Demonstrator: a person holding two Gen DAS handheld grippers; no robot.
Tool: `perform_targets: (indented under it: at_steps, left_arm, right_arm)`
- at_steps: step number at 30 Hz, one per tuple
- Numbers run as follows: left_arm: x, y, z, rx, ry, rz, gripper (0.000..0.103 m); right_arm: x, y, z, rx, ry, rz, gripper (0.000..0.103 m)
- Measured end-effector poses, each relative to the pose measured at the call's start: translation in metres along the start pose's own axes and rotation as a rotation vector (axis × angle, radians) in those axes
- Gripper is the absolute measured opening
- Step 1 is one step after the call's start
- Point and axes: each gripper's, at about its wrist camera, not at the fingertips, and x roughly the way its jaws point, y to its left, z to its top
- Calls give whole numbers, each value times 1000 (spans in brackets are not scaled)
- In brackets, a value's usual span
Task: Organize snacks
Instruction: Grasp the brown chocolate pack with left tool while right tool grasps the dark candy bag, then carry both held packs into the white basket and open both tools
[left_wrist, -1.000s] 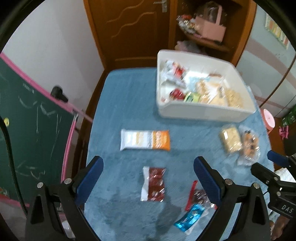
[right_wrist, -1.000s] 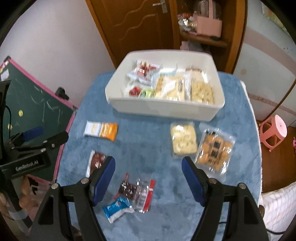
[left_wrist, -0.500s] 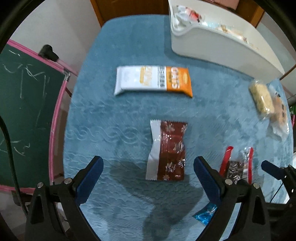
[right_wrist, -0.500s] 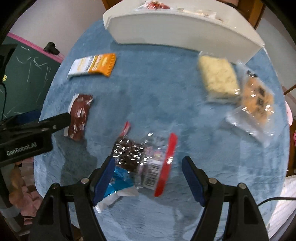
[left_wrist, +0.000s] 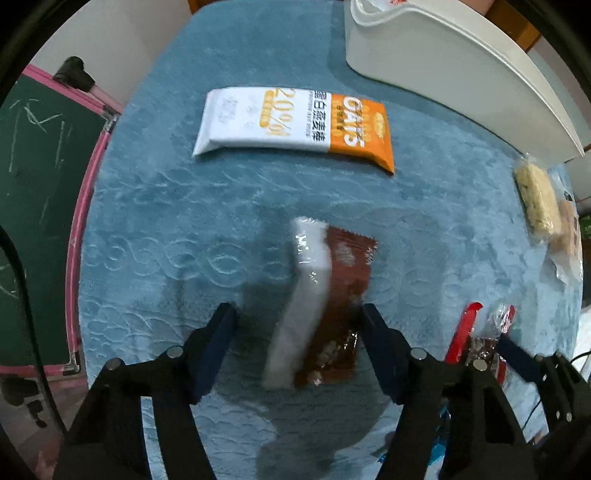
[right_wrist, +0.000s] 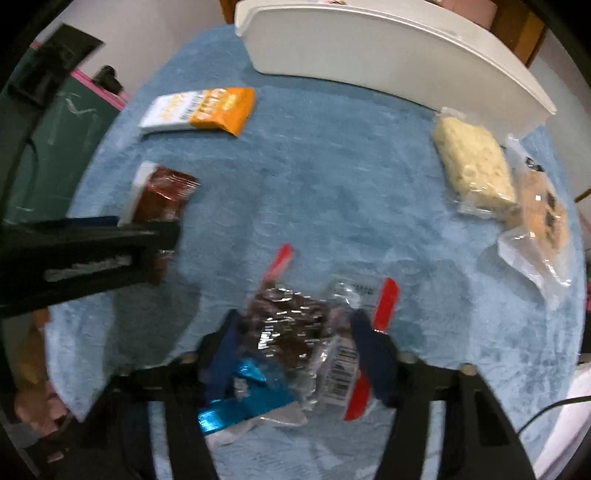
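Note:
My left gripper (left_wrist: 299, 325) is open, its fingers on either side of a brown and white snack packet (left_wrist: 325, 302) lying on the blue cloth. My right gripper (right_wrist: 295, 328) is open around a clear red-edged packet of dark snacks (right_wrist: 314, 325), with a blue wrapper (right_wrist: 243, 398) beside it. An orange and white oat bar (left_wrist: 295, 125) lies beyond the brown packet. A white bin (left_wrist: 454, 70) holding snacks stands at the far edge; it also shows in the right wrist view (right_wrist: 388, 55).
A pale rice-cake packet (right_wrist: 472, 166) and a biscuit packet (right_wrist: 539, 221) lie at the right of the cloth. A green chalkboard with a pink frame (left_wrist: 37, 184) stands left of the table. The left gripper (right_wrist: 85, 251) shows in the right wrist view.
Both grippers have come down close to the cloth. The left one now straddles the brown packet and the right one straddles the red-edged packet. Both jaws have narrowed.

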Motion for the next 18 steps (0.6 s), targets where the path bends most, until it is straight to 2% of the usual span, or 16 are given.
perform_targets:
  at_steps: [1, 2, 3, 9, 18]
  left_arm:
    - [-1, -2, 0, 8, -7, 3, 52]
    - [-3, -4, 0, 18, -15, -1, 38]
    - [-4, -5, -1, 20, -17, -4, 35]
    - [-7, 1, -4, -5, -12, -28, 26]
    - [-45, -6, -24, 1, -50, -103, 22]
  right_arm:
    - [1, 3, -1, 2, 1, 4, 49]
    - [0, 4, -1, 5, 4, 10, 48]
    - [0, 3, -2, 10, 4, 17, 47]
    - [-9, -14, 1, 60, 5, 78, 46]
    - [-54, -53, 5, 143, -105, 191, 46]
